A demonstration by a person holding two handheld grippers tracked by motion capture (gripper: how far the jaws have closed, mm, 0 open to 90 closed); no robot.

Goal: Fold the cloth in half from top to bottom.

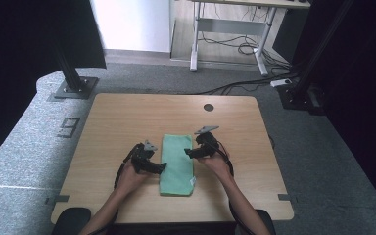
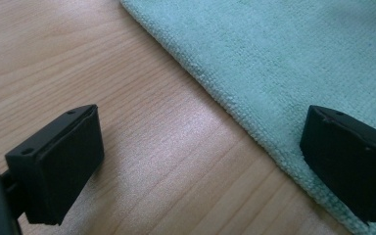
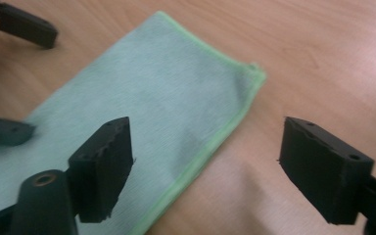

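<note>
Both tools (image 1: 162,167) (image 1: 188,152) gaping, low.

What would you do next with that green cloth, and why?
Probably lower the right gripper and close it on the cloth's near long edge: its jaws are open, astride that edge, above it. The left gripper is open too, straddling the opposite edge.

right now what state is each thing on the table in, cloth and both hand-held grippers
green cloth: folded into a long rectangle, lying flat on the table, not held
left hand-held gripper: open, low at the cloth's left edge, one jaw over the wood, the other over the cloth
right hand-held gripper: open, nothing between the jaws, raised over the cloth's right edge
</note>
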